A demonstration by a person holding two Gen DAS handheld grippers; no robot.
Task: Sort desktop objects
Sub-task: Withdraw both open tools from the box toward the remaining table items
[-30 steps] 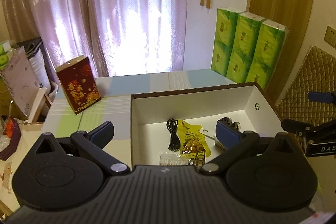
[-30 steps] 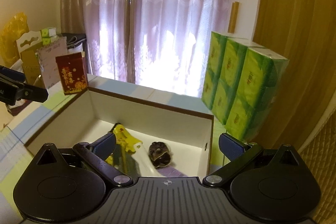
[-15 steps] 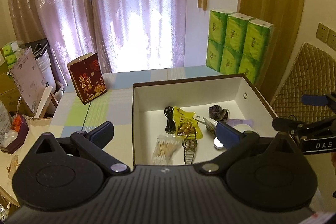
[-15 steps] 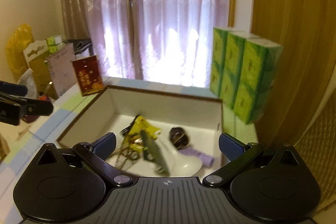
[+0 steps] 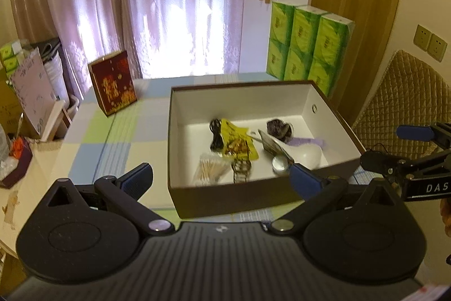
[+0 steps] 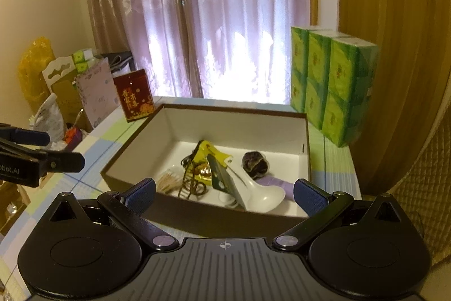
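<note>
**Both grippers held spread and empty in front of the filled box**

At the far left of the left wrist view, a cluttered side shelf (image 5: pixel 25 114) was seen beside the table (image 5: pixel 93 148), which was covered by a pastel checked cloth. A red gift box (image 5: pixel 112 82) stood upright near the table's far left corner. The left gripper (image 5: pixel 221 182) was held above the table's near edge with its blue-padded fingers (image 5: pixel 138 178) set wide apart and nothing between them.

Further right, a brown box (image 5: pixel 225 199) with a white interior rested on the cloth. Inside it, from left to right, were seen a bundle of cotton swabs (image 5: pixel 210 168), a coiled black cable (image 5: pixel 215 133), a yellow snack packet (image 5: pixel 238 143) with a metal watch (image 5: pixel 241 171) just in front of it, a small round mirror-like disc (image 5: pixel 280 162), a white spoon (image 5: pixel 305 153), a dark hair tie (image 5: pixel 279 127) and a purple strip (image 5: pixel 308 142). Green tissue packs (image 5: pixel 307 47) were stacked behind the box's right corner.

At the right, the right gripper (image 6: pixel 224 195) was likewise held spread and empty, just short of the box's near wall. A quilted chair back (image 5: pixel 408 103) stood at the far right.
</note>
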